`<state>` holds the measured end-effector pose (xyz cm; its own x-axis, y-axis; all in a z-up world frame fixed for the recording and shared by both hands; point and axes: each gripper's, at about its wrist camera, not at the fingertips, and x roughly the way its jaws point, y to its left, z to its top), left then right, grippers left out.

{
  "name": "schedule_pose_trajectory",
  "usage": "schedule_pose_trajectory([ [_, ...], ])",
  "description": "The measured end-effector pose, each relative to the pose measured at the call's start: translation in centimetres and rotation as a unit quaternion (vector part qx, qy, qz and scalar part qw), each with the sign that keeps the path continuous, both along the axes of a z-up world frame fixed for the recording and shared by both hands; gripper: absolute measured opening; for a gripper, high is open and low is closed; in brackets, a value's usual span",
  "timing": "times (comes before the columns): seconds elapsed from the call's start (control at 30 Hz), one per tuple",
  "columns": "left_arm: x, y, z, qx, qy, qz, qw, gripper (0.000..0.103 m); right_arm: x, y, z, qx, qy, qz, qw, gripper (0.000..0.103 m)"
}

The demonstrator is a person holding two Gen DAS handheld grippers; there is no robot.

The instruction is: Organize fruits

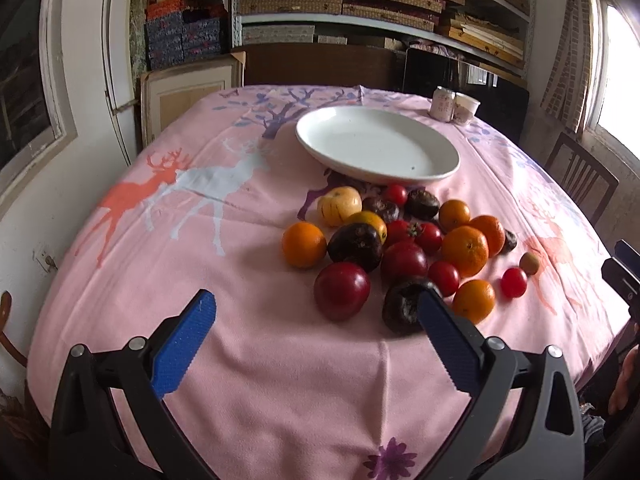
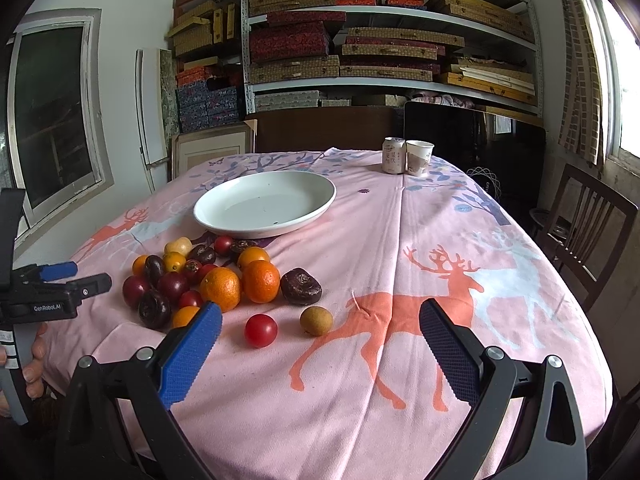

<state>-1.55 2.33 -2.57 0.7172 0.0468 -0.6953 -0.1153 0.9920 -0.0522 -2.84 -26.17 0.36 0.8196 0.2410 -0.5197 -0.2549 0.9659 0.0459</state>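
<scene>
1. You are at the opening step, as I judge it: the white plate (image 2: 265, 205) holds no fruit, and the whole pile of fruit (image 1: 396, 244) lies on the pink-clothed surface (image 2: 400, 280) just in front of the plate's near rim.
2. Your left gripper (image 1: 316, 316) hovers short of the pile with its jaws wide apart and nothing between them; its right fingertip overlaps a dark round fruit (image 1: 404, 308) in the left wrist view, though I cannot tell whether they touch.
3. Your right gripper (image 2: 320, 328) also hangs above the cloth, jaws wide apart and empty.
4. Straight ahead of the right gripper sit two strays, apart from the pile: a cherry tomato (image 2: 261, 331) and a small tan fruit (image 2: 316, 321), near each other but not touching.
5. The next move probably calls for one of these strays, since neither is crowded by neighbours. Bring the jaws down around it, close gently because a tomato bruises and rolls, then carry it over the pile to the plate.
6. Watch the oranges (image 2: 240, 284) at the pile's edge; a nudge could roll them.
</scene>
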Motion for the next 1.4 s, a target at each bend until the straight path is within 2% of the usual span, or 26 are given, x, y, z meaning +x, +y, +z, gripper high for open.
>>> schedule_pose_trajectory([
  [0.07,0.3,0.7,-1.3,-0.016,0.015,0.001,0.9998,0.099,-0.2,0.1,-0.4,-0.003,0.000,0.001,1.000,0.099],
  [0.1,0.5,0.8,-1.8,-0.011,0.018,0.001,0.9998,0.099,-0.2,0.2,-0.7,-0.005,0.002,0.002,1.000,0.099],
  [0.23,1.1,-0.9,-2.0,0.065,-0.006,-0.005,0.9978,0.098,0.4,0.5,-1.6,-0.003,0.020,0.015,1.000,0.099],
  [0.3,1.6,-1.5,-2.0,0.088,-0.008,-0.013,0.9960,0.095,0.4,0.5,-1.6,-0.004,0.021,0.019,1.000,0.099],
  [0.47,3.8,-1.3,-3.9,0.073,0.032,-0.033,0.9963,0.065,0.6,-0.2,-1.4,-0.008,0.017,0.011,1.000,0.099],
  [0.5,4.1,-1.2,-4.2,0.061,0.037,-0.039,0.9967,0.059,0.7,-0.4,-1.5,-0.007,0.018,0.009,1.000,0.099],
  [0.53,4.3,-1.1,-4.2,0.042,0.037,-0.051,0.9971,0.044,0.8,-0.5,-1.5,-0.007,0.019,0.007,1.000,0.099],
  [0.57,4.3,-1.1,-4.2,0.033,0.035,-0.059,0.9971,0.038,1.0,-0.7,-1.6,-0.006,0.021,0.008,1.000,0.099],
  [0.63,4.2,-1.6,-4.2,0.049,0.030,-0.058,0.9967,0.038,1.3,-0.7,-2.0,-0.005,0.028,0.016,0.999,0.099],
  [0.73,3.5,-1.7,-4.0,0.044,0.015,-0.056,0.9974,0.037,2.2,-0.4,-3.1,0.006,0.056,0.046,0.997,0.097],
  [0.83,2.9,-1.1,-3.5,0.030,0.011,-0.049,0.9983,0.038,3.5,0.4,-4.5,-0.008,0.087,0.061,0.994,0.083],
  [0.9,2.5,-0.9,-3.2,0.029,0.010,-0.049,0.9983,0.038,4.6,0.9,-5.1,-0.023,0.093,0.056,0.994,0.063],
  [0.97,2.1,-0.9,-2.9,0.032,0.007,-0.051,0.9982,0.038,5.8,0.9,-5.4,-0.023,0.107,0.047,0.993,0.057],
  [1.13,1.4,-1.0,-2.5,0.034,0.001,-0.053,0.9980,0.038,8.0,2.0,-6.2,-0.033,0.144,0.057,0.987,0.051],
  [1.17,1.5,-1.0,-2.5,0.035,0.000,-0.053,0.9979,0.038,8.3,2.4,-6.3,-0.041,0.148,0.059,0.986,0.046],
  [1.2,1.5,-1.0,-2.5,0.035,0.000,-0.053,0.9980,0.038,8.6,2.8,-6.4,-0.048,0.153,0.064,0.985,0.036],
  [1.23,1.6,-0.9,-2.5,0.033,0.000,-0.052,0.9981,0.038,8.7,3.1,-6.5,-0.055,0.157,0.066,0.984,0.031],
  [1.4,1.8,-0.5,-2.3,0.018,-0.002,-0.053,0.9984,0.038,8.7,2.9,-6.0,-0.045,0.155,0.063,0.985,0.029],
])
